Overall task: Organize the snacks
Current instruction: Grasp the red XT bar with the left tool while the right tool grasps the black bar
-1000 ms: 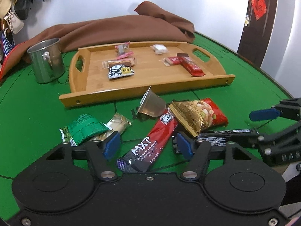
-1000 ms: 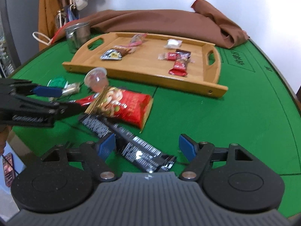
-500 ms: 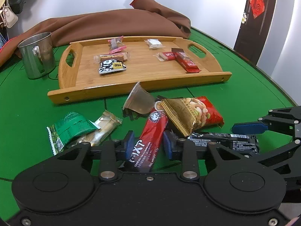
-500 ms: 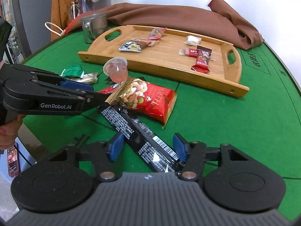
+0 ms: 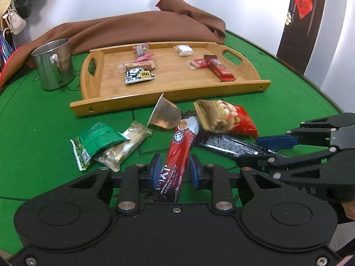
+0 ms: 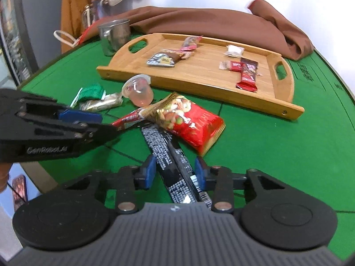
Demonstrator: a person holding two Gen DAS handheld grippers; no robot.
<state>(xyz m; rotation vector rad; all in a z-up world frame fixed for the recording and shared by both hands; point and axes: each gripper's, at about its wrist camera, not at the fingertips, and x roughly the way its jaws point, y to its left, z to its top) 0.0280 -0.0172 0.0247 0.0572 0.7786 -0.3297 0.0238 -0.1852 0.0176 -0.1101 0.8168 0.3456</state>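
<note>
On the green table in front of the wooden tray [image 5: 168,98] lies a heap of snacks. My left gripper [image 5: 174,170] has a red stick sachet [image 5: 182,141] between its blue pads; the jaws are closing and both pads touch its edges. My right gripper [image 6: 175,170] is closing too, its pads against the sides of a long black packet [image 6: 164,146]. A red nut bag [image 6: 193,122] rests on the far ends of both packets. From the left wrist view the right gripper [image 5: 264,150] comes in from the right.
A jelly cup [image 5: 165,115] lies tipped by the tray's front rim. A green packet [image 5: 95,139] and a gold wrapper [image 5: 126,146] lie to the left. Several small snacks sit in the tray. A steel mug [image 5: 54,63] and brown cloth [image 5: 133,28] are behind.
Both grippers' jaws went from wide apart to narrow, the left onto the red sachet, the right onto the black packet. The right gripper edged forward over its packet.
</note>
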